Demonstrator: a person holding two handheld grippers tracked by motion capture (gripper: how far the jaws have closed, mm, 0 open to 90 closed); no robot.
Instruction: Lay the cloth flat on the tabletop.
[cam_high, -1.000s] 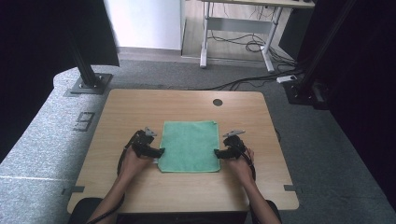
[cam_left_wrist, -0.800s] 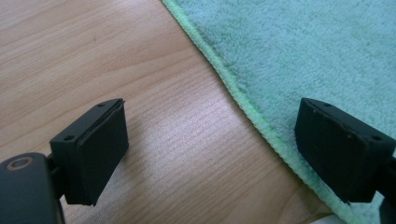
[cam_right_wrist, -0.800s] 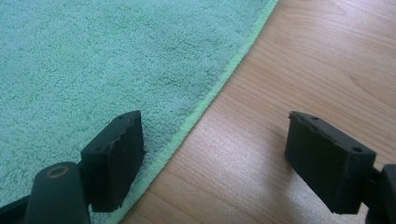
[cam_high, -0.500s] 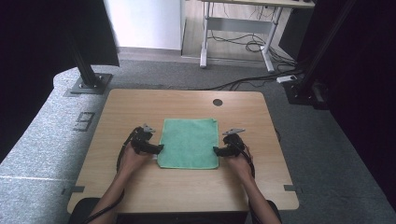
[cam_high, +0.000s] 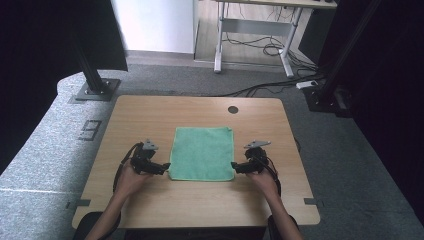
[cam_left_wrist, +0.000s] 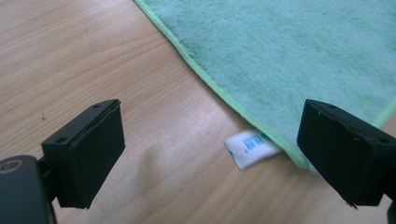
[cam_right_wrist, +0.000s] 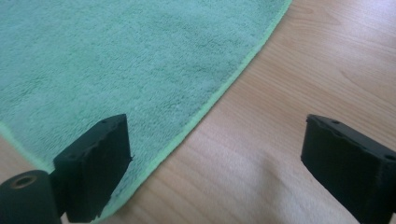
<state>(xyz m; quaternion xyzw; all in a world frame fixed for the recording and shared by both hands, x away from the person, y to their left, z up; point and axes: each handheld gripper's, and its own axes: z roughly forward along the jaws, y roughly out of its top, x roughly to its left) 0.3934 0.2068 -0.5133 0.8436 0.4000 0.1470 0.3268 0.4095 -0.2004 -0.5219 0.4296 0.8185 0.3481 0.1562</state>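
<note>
Green cloth (cam_high: 202, 153): flat between your grippers. Left gripper (cam_left_wrist: 212, 154): fingers apart, white tag (cam_left_wrist: 251, 147) between them. Right gripper (cam_right_wrist: 215, 163): fingers apart, just opening, cloth hem beside the left finger (cam_right_wrist: 93, 165).

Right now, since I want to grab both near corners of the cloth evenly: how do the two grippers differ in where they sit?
The left gripper sits at the green cloth's near left corner, where a white label sticks out; the right gripper sits at the near right corner, no label there. The left's jaws straddle the cloth's left hem, the right's its right hem. Both are open, holding nothing.
</note>
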